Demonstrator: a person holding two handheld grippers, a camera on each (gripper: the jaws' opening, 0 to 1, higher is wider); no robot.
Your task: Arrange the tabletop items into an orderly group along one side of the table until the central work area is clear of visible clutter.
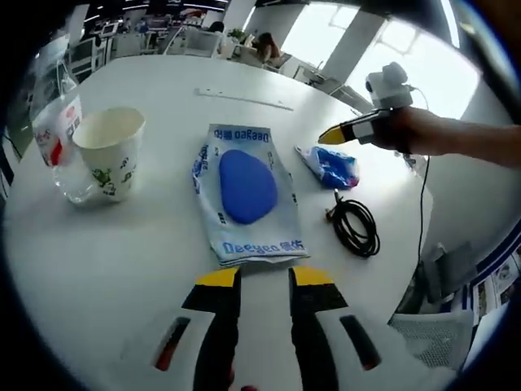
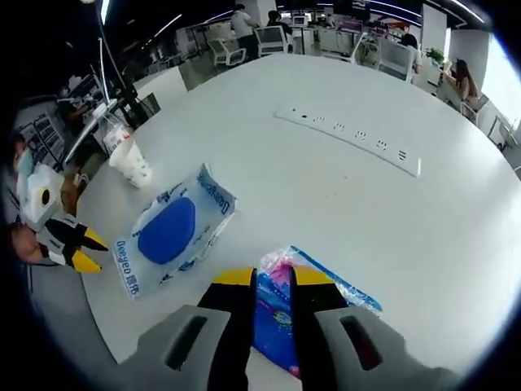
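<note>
1. Lying flat mid-desk (image 1: 146,269), the wipes pack (image 1: 247,194) sits just beyond the empty, slightly parted left tongs (image 1: 264,281).
2. Left gripper view adds a paper cup (image 1: 111,152), bottle (image 1: 57,122) and coiled cable (image 1: 355,228).
3. Right gripper view shows the right tongs (image 2: 273,281) straddling the blue snack bag (image 2: 281,326); grip unclear.

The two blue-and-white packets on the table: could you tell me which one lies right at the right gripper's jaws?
The small crumpled packet, beside the black cable; the large flat wipes pack lies farther off.

Open office: white round table (image 2: 391,220), desks, chairs (image 2: 271,37), bright windows (image 1: 326,32).
</note>
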